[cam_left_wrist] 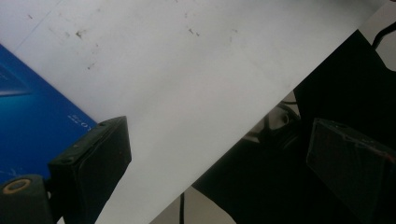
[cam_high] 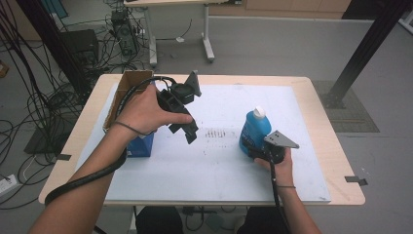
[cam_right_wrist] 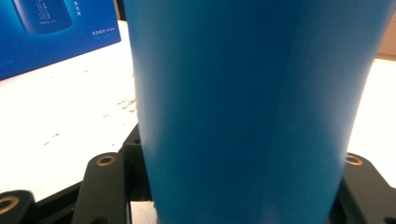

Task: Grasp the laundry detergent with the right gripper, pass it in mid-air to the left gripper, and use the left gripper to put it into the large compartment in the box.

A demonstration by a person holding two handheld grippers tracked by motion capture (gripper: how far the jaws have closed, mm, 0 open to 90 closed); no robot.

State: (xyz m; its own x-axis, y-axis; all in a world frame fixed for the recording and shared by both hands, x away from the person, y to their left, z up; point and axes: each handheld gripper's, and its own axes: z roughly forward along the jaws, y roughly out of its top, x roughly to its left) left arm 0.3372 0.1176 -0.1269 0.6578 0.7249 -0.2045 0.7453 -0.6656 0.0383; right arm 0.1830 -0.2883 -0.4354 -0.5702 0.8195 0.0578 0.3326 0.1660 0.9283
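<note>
Blue plastic, tall and rounded, stood between the right gripper's (cam_high: 251,148) black jaws — the blue plastic bottle with a white cap (cam_high: 254,129) rested upright on the white table mat (cam_high: 219,161), right of centre, and the jaws were clamped against its lower body from the person's side. In the right gripper view the bottle's (cam_right_wrist: 252,107) smooth wall ran from top to bottom, the jaws pressed to its sides at the base.

Over on the left, the left gripper (cam_high: 187,132) was held off the mat in the person's left hand (cam_high: 146,113), tilted, its jaws pointing down toward the middle of the table. Its jaws stood wide apart with nothing between them; the left gripper view showed bare white mat (cam_left_wrist: 187,74) in the gap. Just beside that hand sat an open-topped cardboard box with blue printed sides (cam_high: 139,145) near the mat's left edge — well apart from the bottle.
</note>
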